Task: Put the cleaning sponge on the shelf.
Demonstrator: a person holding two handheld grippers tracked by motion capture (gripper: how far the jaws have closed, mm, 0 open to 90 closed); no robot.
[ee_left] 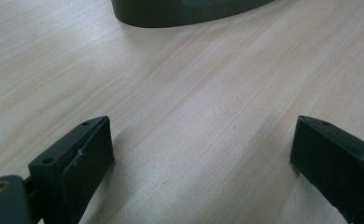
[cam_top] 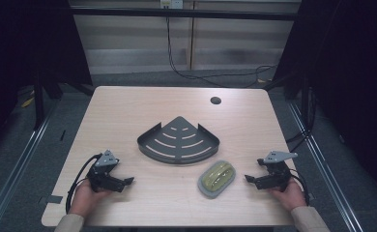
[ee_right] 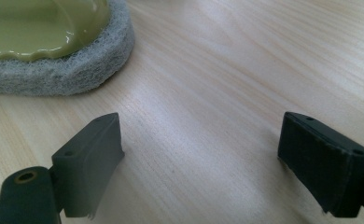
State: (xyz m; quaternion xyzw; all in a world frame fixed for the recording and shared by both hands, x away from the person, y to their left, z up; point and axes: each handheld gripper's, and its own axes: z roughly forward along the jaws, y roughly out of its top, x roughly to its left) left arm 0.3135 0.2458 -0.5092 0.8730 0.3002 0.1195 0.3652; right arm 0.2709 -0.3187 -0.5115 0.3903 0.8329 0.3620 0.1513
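While both grippers point(cam_top: 128, 181) point(cam_top: 248, 178) gape, no legible writing on scrubber point(cam_top: 217, 178), rack point(cam_top: 178, 141)

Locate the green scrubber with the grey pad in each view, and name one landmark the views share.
High view: the scrubber lies right of centre near the front edge, just in front of the dark corner rack, closer to the right gripper.
Left gripper view: not in it.
Right gripper view: scrubber at top left, cut by the frame.
Shared landmark: the pale wooden table.
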